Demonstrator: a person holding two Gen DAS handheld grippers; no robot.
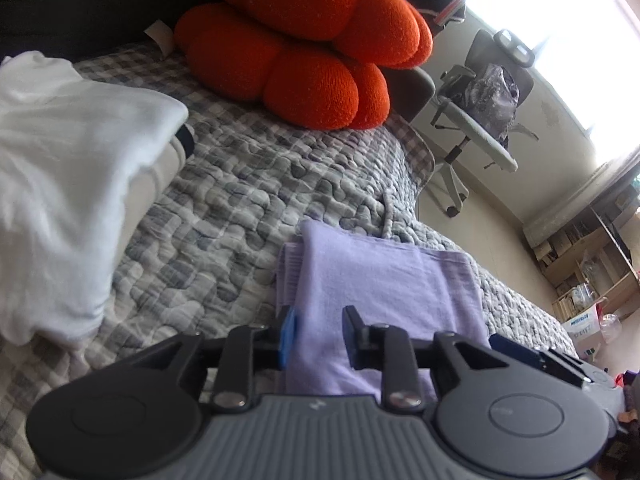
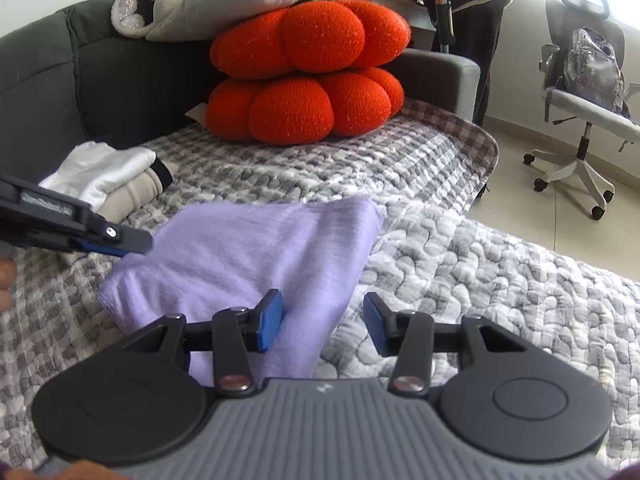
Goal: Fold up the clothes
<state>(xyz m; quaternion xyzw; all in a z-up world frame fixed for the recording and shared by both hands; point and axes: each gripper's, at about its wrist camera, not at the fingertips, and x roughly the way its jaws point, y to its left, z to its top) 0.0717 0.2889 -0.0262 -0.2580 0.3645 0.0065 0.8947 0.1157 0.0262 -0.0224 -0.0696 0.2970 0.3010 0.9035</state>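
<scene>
Purple cloth point(image 1: 376, 280) folded on quilt point(image 1: 240, 184) under both tongs. Left tongs point(image 1: 320, 334) part open, straddling its edge, nothing pinched. Right tongs point(image 2: 324, 322) half open, empty, over near corner, ready to pinch for next fold.

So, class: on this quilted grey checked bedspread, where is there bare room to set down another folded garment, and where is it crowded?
Free: the grey checked bedspread right of the folded lilac cloth, toward the bed's edge, and the strip between that cloth and the orange pumpkin-shaped cushions. Crowded: the left side, where the white and beige folded stack sits near the left gripper.
</scene>
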